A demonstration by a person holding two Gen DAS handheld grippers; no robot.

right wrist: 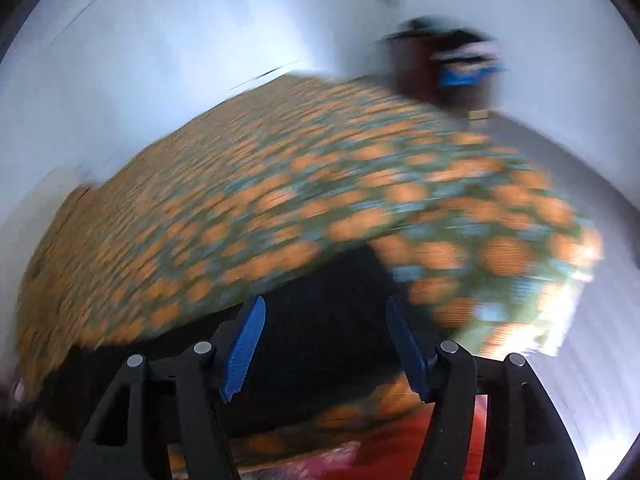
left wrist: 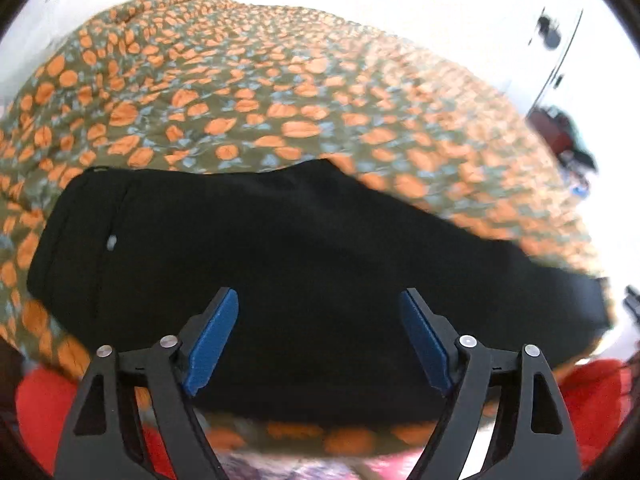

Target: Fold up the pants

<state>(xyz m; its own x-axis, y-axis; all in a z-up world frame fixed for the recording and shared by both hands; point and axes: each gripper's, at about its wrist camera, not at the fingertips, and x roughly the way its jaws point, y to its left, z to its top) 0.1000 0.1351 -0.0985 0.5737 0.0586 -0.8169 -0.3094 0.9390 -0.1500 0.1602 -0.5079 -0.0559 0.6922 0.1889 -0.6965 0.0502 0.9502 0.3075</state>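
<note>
Black pants (left wrist: 304, 264) lie flat across the near part of a bed, waistband at the left with a small pale button. My left gripper (left wrist: 318, 300) is open and empty, held over the pants' near edge. In the blurred right wrist view the pants (right wrist: 320, 344) show as a dark patch below the bedspread. My right gripper (right wrist: 324, 312) is open and empty above that patch.
The bed is covered by an olive bedspread (left wrist: 280, 92) with orange and blue spots, also in the right wrist view (right wrist: 240, 208). Red fabric (left wrist: 592, 400) lies below the bed's near edge. White wall and a door stand behind; dark clutter (left wrist: 564, 136) sits at the right.
</note>
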